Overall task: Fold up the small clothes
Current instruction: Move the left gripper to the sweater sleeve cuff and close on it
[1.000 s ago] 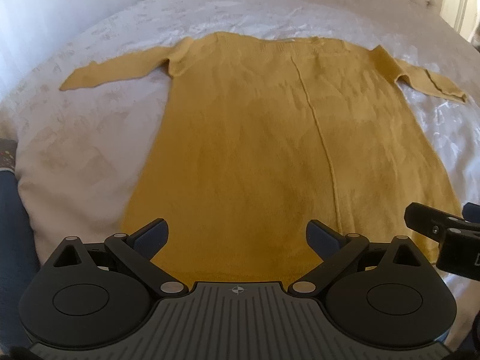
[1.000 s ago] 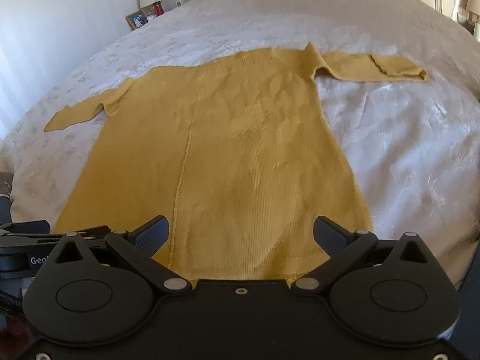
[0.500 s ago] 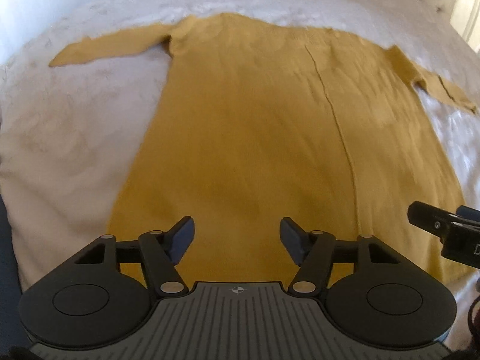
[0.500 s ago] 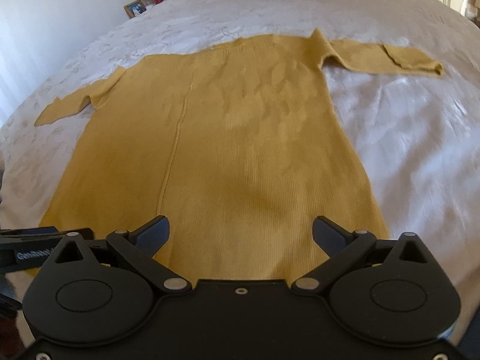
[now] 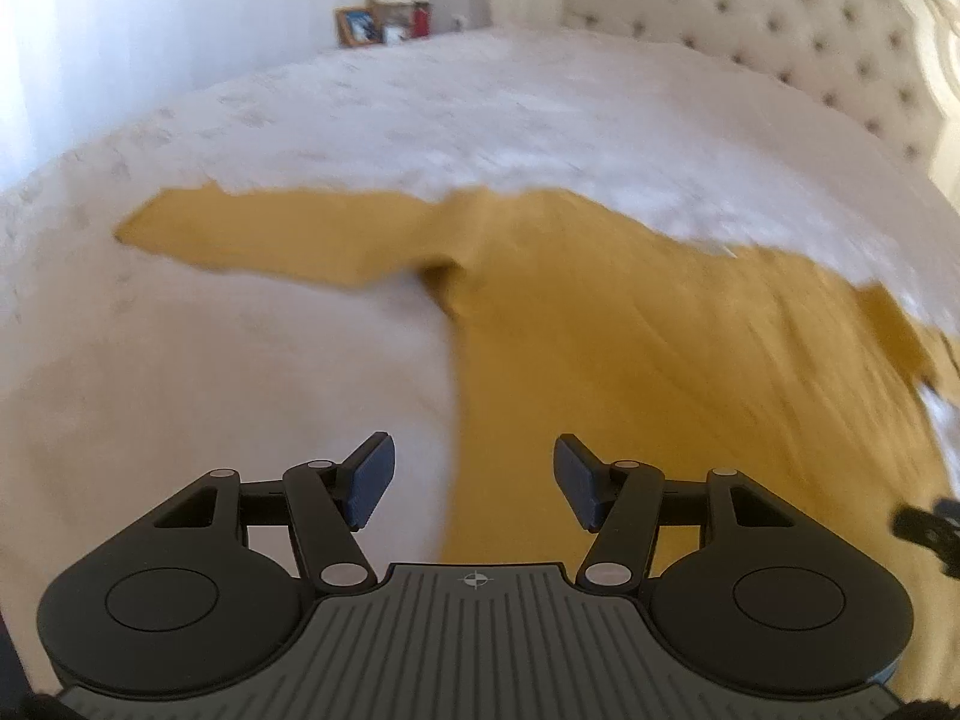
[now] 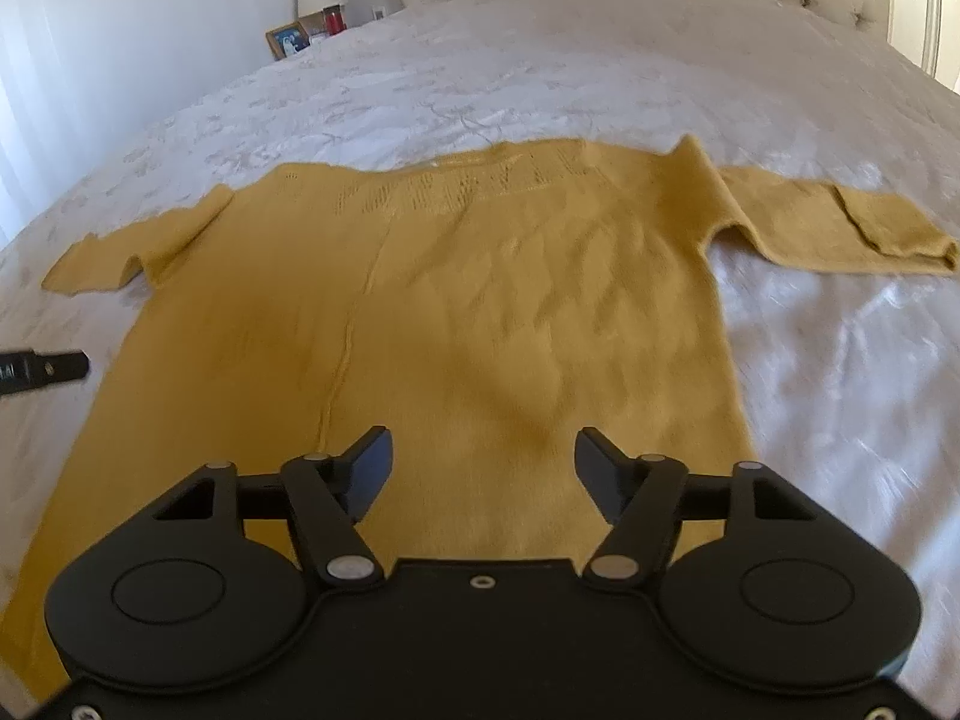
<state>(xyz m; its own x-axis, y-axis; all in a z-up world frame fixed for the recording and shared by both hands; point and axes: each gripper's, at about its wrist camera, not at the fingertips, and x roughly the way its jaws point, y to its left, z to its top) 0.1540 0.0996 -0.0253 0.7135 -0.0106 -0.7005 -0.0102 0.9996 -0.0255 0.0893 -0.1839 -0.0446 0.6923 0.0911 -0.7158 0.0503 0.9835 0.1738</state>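
Observation:
A mustard-yellow knitted sweater lies flat and spread out on the white bedspread, both sleeves stretched sideways. My right gripper is open and empty, just above the sweater's body. My left gripper is open and empty over the sweater's left side edge, below the left sleeve. The sweater fills the right of the left wrist view. The right sleeve has a turned-back cuff. A tip of the left gripper shows at the left edge of the right wrist view.
The white patterned bedspread surrounds the sweater. A tufted headboard stands at the far end. A nightstand with a picture frame, a lamp and a red object is at the back left.
Both grippers have moved forward along the sweater toward the shoulders. The left gripper has swung left to the sweater's side edge and its fingers have opened wider than half a second ago.

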